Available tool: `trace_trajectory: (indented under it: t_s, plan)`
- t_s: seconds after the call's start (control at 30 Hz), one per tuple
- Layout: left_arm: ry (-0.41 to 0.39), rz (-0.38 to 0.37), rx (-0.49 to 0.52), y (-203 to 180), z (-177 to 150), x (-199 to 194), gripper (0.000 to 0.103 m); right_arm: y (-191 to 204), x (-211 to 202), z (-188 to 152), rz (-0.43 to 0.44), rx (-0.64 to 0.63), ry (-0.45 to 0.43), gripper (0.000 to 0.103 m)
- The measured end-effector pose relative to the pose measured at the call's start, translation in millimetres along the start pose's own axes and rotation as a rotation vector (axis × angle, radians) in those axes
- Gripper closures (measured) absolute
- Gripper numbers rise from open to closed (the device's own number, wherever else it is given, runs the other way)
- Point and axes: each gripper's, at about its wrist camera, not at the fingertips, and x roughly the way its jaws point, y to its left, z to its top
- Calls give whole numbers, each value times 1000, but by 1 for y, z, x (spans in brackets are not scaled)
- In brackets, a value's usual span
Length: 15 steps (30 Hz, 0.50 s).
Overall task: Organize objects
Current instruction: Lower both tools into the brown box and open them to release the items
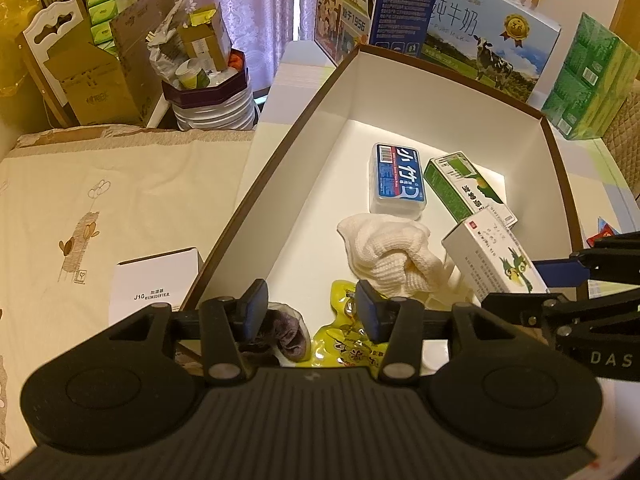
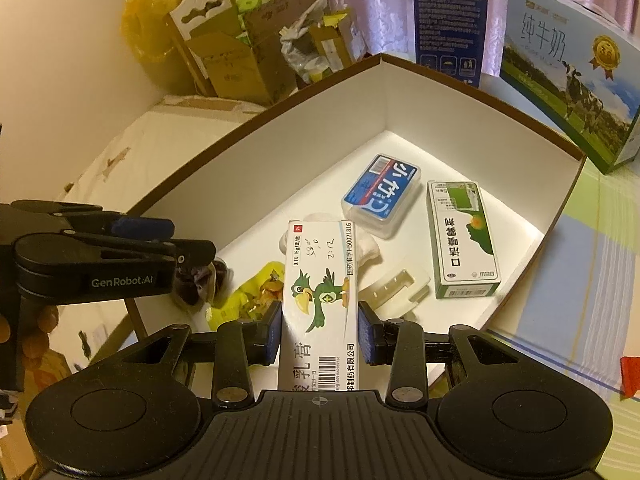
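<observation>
1. Right gripper (image 2: 319, 330): jaws closed on the long sides of a white ointment box with a green parrot (image 2: 320, 300), held lengthwise over the near edge of the tray (image 2: 280, 108). The same box shows in the left wrist view at (image 1: 494, 258), raised at the tray's right side.
2. Left gripper (image 1: 311, 312): jaws parted, nothing between them, hanging over the tray's near left corner. Below them lie a dark purple cloth (image 1: 290, 334) and a yellow snack packet (image 1: 344, 344).
3. Tray: large, shallow, white inside with a brown rim. Near its middle, a crumpled white cloth (image 1: 390, 258). Beyond it, toward the far right corner, a blue-labelled clear plastic case (image 1: 398, 180), and just beside that a green and white medicine box (image 1: 468, 190).
4. A cream plastic clip piece (image 2: 394, 290) lies on the tray floor between the white cloth and the green box, seen best from the right wrist.
5. Surface: a bed (image 1: 80, 208) with a cream sheet printed with a small cartoon figure. A white humidifier box (image 1: 154, 290) stands on it against the tray's left wall.
6. Room: milk cartons (image 1: 492, 44) with a cow picture behind the tray's far edge, green tissue packs (image 1: 588, 80) at far right, cardboard boxes (image 1: 100, 76) at far left, pink curtains (image 1: 256, 12) at the back.
</observation>
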Motion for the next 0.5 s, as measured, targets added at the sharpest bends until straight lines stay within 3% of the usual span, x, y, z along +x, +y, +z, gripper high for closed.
trace_trajectory:
  t_s: [0.2,0.33,0.5]
  plan:
    - [2,2,1,0,0,0,55,5,0,2,-17,-6,45,68]
    - [-1,-2,1,-1,0,-1,50,5,3,3,-108,-15,84,67]
    - [-6,-10,10,-4,0,-3,46,-1,-5,2,-74,12,76,64]
